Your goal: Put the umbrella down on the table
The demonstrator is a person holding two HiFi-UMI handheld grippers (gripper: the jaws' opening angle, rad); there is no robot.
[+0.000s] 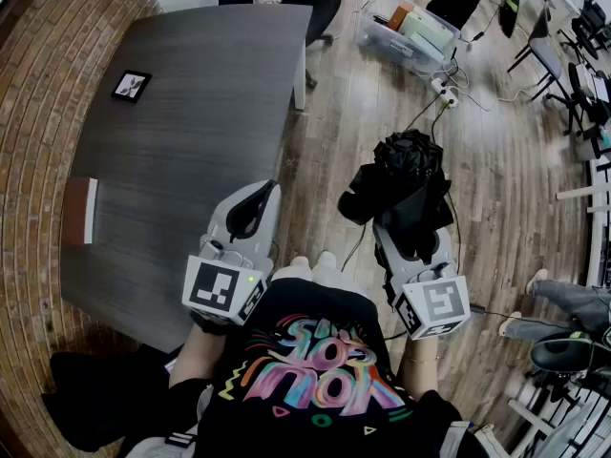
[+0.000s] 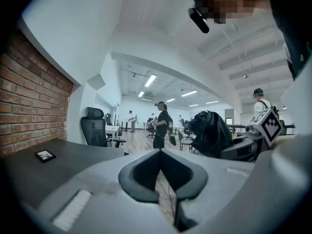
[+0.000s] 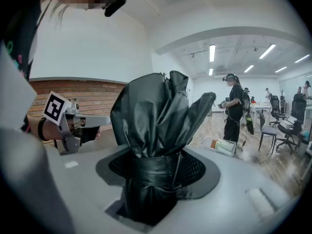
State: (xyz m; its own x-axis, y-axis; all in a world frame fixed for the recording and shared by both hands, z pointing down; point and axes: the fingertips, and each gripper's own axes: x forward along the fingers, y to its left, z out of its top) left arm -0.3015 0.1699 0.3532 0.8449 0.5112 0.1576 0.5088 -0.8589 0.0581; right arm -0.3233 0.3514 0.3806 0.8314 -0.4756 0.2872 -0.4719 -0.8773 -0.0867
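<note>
my right gripper (image 3: 157,177) is clamped on the folded black umbrella (image 3: 155,116). its strapped lower part sits between my fingers (image 3: 199,168), a mesh pad pressing on either side, jaws wide around it. the crumpled canopy end stands up past the fingertips, tilted a little forward. from the head view the umbrella (image 1: 406,172) hangs over the wooden floor, right of the table (image 1: 200,113) and not touching it. my left gripper (image 1: 258,198) has its jaws together with nothing in them, and it rests level by the table's near right edge, just beside the right one. a small framed card (image 1: 131,85) lies far off on the tabletop.
</note>
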